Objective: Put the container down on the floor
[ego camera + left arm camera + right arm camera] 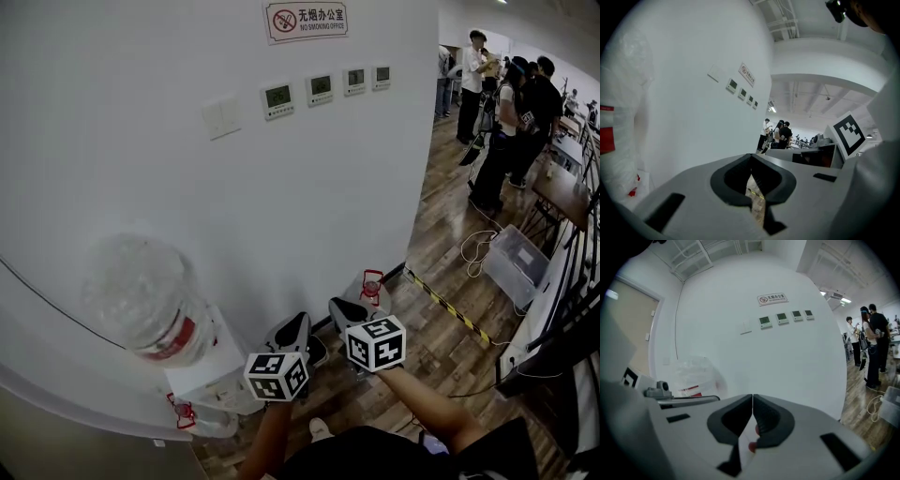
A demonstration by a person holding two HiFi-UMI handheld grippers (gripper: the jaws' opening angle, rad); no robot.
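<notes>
A wide white wall [141, 75] filled most of the head view, and a brown wooden plank floor [441, 356] ran along its foot. At the left, a large clear plastic water bottle with a red label [150, 300] sat on top of a white water dispenser [211, 370] that stood against the wall. Far off at the upper right stood a group of people [511, 122], and nearer to the camera a clear plastic storage box [514, 262] was on the floor. The pale translucent container with a red handle [372, 284] stood on the floor at the foot of the wall, just beyond the right tongs, and neither tongs held it. The grey left tongs [751, 156] were closed, tip against tip, with nothing between them; only the floor showed through the gap under the tips. The grey right tongs [753, 396] were closed in the same way and were empty too. A strip of yellow-and-black tape [450, 311] lay on the floor, and a small white no-smoking sign [306, 19] hung high on the wall
</notes>
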